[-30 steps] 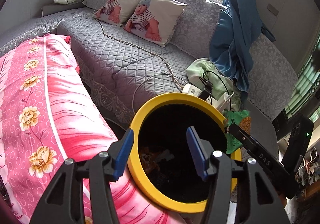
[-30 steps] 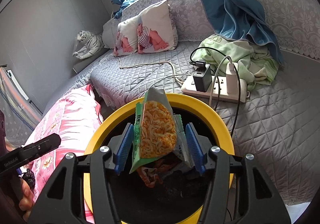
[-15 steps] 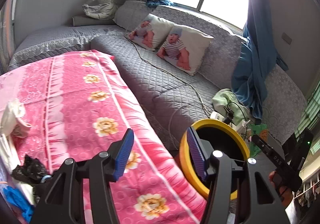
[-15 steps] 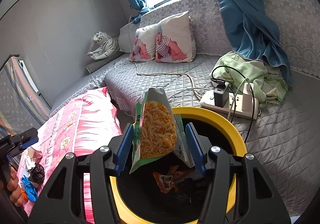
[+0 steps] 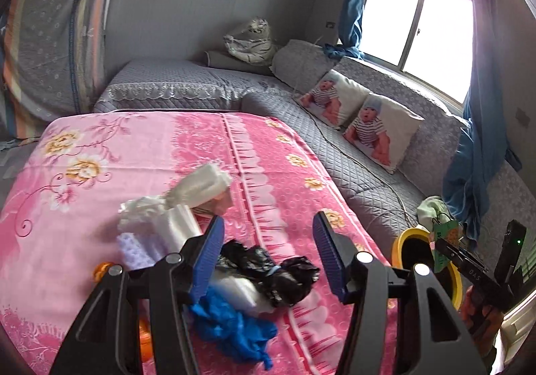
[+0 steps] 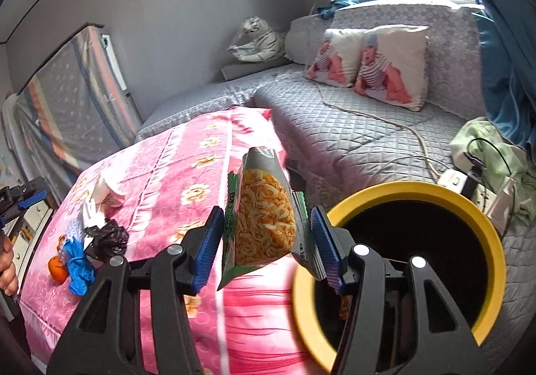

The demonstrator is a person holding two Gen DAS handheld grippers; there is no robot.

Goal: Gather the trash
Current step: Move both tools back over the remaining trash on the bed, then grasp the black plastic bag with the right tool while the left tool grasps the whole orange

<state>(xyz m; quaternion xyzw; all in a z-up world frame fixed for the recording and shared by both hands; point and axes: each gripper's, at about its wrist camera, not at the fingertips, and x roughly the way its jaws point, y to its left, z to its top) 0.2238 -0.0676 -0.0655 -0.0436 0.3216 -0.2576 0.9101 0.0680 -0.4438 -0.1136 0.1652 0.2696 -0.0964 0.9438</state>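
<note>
**One snack bag held, more trash waiting on the pink blanket**

Our right gripper (image 6: 266,244) is squeezed halfway shut on a snack bag (image 6: 261,214). The bag stands up between the two blue pads, so we think it is held tight and will not slip. The yellow bin (image 6: 482,224) sits just to the right of this gripper and below it. The bag is not over the bin's hole, so we guess it is not ready to drop.

Our left gripper (image 5: 266,252) is about half open and holds nothing. It points down at a pile of trash on the pink blanket (image 5: 268,157). Right in front of its pads lies a crumpled black bag (image 5: 278,269). A blue glove (image 5: 234,331) lies below it, and white plastic bags (image 5: 174,207) lie to the left. We think the black bag comes next, since it sits between the open pads.
</note>
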